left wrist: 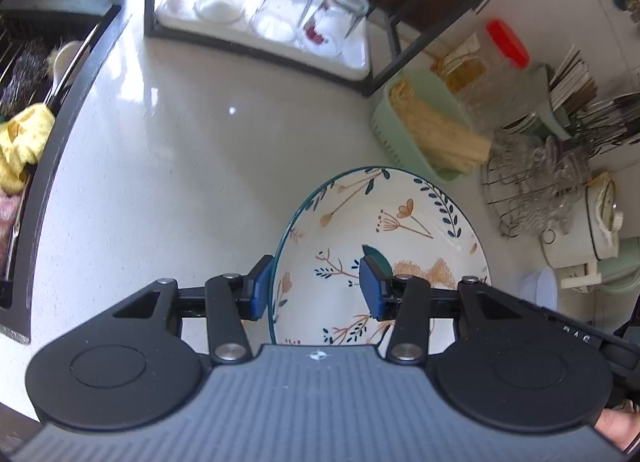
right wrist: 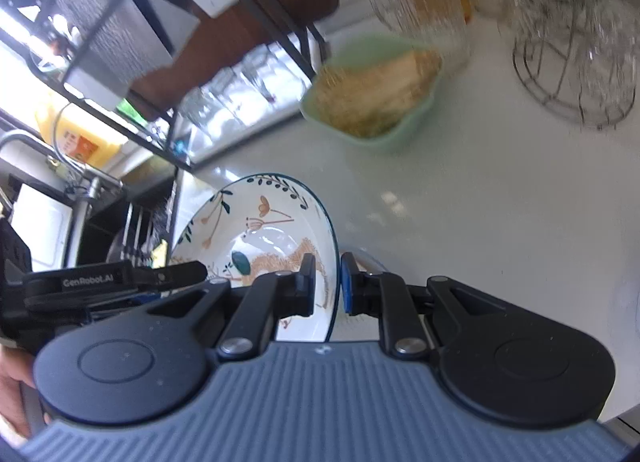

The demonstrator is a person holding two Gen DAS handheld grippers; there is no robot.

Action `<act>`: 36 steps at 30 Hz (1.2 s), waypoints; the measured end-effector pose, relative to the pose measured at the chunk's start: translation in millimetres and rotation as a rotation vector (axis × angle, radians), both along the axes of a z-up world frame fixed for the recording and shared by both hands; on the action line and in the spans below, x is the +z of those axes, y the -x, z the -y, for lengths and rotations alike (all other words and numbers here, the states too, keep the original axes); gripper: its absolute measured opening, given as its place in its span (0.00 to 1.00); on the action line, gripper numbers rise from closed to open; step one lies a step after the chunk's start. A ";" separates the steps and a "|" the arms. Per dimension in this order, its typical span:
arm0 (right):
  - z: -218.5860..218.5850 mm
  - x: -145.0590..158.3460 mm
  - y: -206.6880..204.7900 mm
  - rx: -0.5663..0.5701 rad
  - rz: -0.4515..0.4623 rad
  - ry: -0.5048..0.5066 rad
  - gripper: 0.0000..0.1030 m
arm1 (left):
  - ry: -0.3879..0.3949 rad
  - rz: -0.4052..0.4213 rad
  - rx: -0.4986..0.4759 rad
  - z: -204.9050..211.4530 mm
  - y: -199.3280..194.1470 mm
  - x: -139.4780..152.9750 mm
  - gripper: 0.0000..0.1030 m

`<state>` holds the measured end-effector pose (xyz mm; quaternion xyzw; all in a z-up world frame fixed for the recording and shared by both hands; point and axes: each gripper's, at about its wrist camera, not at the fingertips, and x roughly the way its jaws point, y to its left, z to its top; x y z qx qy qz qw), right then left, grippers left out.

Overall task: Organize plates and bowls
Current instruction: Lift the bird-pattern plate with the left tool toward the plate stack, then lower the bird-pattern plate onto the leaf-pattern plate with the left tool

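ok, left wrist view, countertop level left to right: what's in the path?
yellow cloth in the sink rack → bare countertop → floral bowl straddled by the left gripper → wire basket of glassware → white pot.

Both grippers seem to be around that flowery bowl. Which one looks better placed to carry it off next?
Probably the right. The right gripper has its fingers nearly closed on the flowery bowl rim, one inside, one outside. The left gripper straddles the opposite rim too, but its fingers stand much wider apart.
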<state>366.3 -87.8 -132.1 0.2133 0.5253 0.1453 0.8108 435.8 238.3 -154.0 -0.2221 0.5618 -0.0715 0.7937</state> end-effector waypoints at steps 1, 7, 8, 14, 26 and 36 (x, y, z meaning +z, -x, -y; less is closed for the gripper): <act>-0.7 -4.5 2.1 0.005 -0.004 0.006 0.16 | -0.001 -0.002 -0.001 0.2 1.6 -3.5 0.49; -2.8 -23.3 11.9 0.016 -0.010 -0.003 0.16 | -0.029 -0.008 -0.021 -0.7 9.5 -18.3 0.49; -3.9 -26.7 12.6 0.011 -0.017 -0.004 0.16 | -0.030 -0.010 -0.023 -1.5 10.1 -20.9 0.49; -14.7 -33.9 15.9 0.040 -0.044 0.015 0.16 | -0.081 -0.020 -0.045 -2.5 16.2 -21.2 0.49; -29.1 -51.9 19.1 0.030 -0.110 0.097 0.16 | -0.102 -0.024 -0.088 0.8 12.6 -23.1 0.49; -33.9 -53.7 21.8 0.035 -0.112 0.139 0.17 | -0.134 -0.026 -0.121 8.4 12.7 -21.2 0.49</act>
